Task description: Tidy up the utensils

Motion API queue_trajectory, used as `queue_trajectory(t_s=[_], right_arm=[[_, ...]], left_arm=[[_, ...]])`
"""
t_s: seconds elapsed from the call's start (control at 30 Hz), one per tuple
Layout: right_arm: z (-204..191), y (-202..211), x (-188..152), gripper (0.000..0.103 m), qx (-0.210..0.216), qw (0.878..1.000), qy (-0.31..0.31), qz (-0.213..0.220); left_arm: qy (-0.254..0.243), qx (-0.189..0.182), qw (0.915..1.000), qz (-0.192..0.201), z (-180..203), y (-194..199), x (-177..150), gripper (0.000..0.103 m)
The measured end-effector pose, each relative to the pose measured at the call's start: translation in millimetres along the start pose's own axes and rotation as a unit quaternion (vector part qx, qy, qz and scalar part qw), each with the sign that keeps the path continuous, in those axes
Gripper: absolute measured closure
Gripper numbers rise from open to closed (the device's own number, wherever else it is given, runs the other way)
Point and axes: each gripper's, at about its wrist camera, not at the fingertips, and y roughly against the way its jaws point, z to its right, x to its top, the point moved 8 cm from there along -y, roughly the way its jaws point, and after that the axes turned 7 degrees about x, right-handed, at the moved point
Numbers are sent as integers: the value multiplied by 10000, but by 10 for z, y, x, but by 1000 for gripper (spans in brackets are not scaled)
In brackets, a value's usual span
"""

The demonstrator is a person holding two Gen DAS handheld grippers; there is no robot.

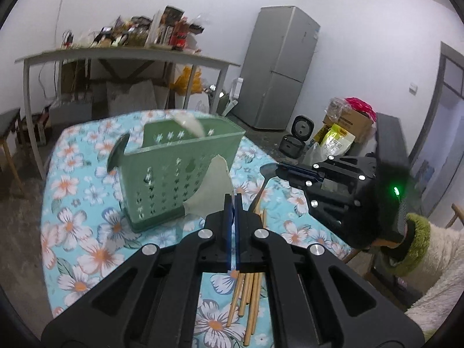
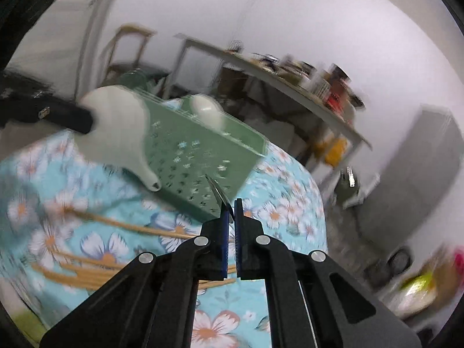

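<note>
Two grippers are seen, both closed down narrow. One white spoon (image 1: 213,188) is clamped in the left gripper (image 1: 232,200) and held just beside the green basket (image 1: 174,174). A second white spoon (image 1: 190,124) is stood inside the one basket, bowl end up. One metal spoon (image 1: 265,171) is pinched in the right gripper (image 2: 231,206), raised above the floral tablecloth (image 1: 87,232). A loose bundle of wooden chopsticks (image 1: 246,295) is left lying on the cloth; at least five are counted, the exact number cannot be told

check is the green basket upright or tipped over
Upright: the green basket stands on its base on the flowered cloth, open top up, a white spoon sticking out.
</note>
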Motion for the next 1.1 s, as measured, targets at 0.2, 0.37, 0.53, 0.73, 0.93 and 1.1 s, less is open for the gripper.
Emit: queue_trajectory(t_s=[0.2,0.37,0.53,0.73,0.93,1.1], right_arm=[[374,0,-184,100,37,9932,-1142,244],[460,-113,-268,101,-13,9881,-1461,479],[610,97,-208,101,-99,9829,-1650,810],[747,247,-133,101,-127,9784,-1773,1052],[839,373,-25,101,-184,9755,-1778,1281],[883,461,79,101,-215,9740,-1742,1434]], left_arm=[[-167,-46,9996,232,148,305,252,102],[-317,-43,9973,668,199,660,655,102],[-394,95,9954,873,157,872,1023,102],[-241,202,9978,587,-13,795,1162,102],[280,189,9994,-126,-326,423,1075,102],[612,216,9961,-596,-595,87,954,102]])
